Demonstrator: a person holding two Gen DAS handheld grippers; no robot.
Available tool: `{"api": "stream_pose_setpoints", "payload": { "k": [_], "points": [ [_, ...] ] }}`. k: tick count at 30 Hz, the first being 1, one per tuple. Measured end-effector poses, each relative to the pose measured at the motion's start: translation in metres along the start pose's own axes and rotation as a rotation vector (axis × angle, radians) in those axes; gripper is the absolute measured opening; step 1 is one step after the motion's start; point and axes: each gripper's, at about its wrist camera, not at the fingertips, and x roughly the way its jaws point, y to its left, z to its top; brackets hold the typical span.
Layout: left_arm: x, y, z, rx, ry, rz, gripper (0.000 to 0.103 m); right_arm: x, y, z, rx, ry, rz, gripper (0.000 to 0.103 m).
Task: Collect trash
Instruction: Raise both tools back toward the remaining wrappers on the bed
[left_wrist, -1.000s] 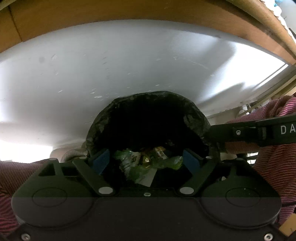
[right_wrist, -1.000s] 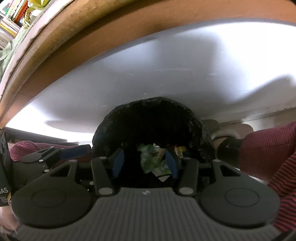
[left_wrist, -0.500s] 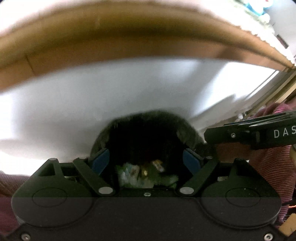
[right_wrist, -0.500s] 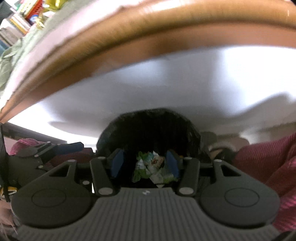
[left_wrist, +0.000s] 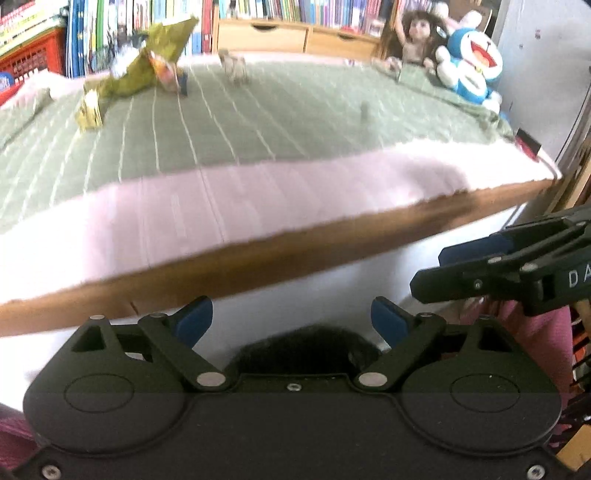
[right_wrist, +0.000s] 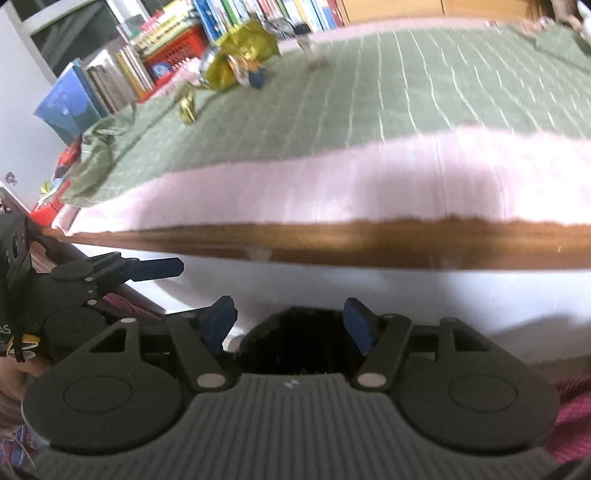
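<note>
I am working two hand-held grippers, and both views are motion-blurred. My left gripper (left_wrist: 291, 319) has its blue pads spread wide and its jaws are opening, with nothing between them. My right gripper (right_wrist: 290, 323) is also released, its jaws opening, nothing between the pads.

I count one black-lined trash bin (left_wrist: 306, 349), low in each view just beyond the fingers, below the wooden table edge (left_wrist: 295, 254). Only the right view looks into it, where a speck of green shows in the dark.

On the green striped cloth (left_wrist: 295, 110), well apart from both grippers, the trash lies at the far left: one large crumpled yellow-green foil wrapper (left_wrist: 147, 70), one small yellow scrap (left_wrist: 88, 110) near it, and one pale crumpled bit (left_wrist: 234, 66) farther right. A blue-and-orange item sits against the wrapper; I cannot tell what it is.

Only the left view shows the two toys at the far right corner: one doll (left_wrist: 417, 40) and one blue-and-white plush (left_wrist: 472, 62). Only the right view shows the red crate (right_wrist: 173, 55) among the books.
</note>
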Motion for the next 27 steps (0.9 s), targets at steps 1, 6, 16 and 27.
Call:
{"api": "stream_pose_setpoints", "payload": {
  "k": [1,6,16,27],
  "points": [
    [-0.003,0.000,0.003,0.004,-0.018,0.002,0.092,-0.002,0.002,0.002,-0.011,-0.010,0.004,0.077],
    [-0.014,0.006,0.017,-0.059,-0.016,-0.056,0.093,-0.013,0.013,0.014,-0.063,-0.064,0.014,0.078],
    [-0.052,0.020,0.050,-0.022,-0.214,0.005,0.097,-0.034,0.019,0.048,-0.134,-0.235,-0.018,0.080],
    [-0.036,0.071,0.096,-0.076,-0.401,0.241,0.098,-0.017,0.018,0.098,-0.147,-0.379,-0.087,0.082]
  ]
}}
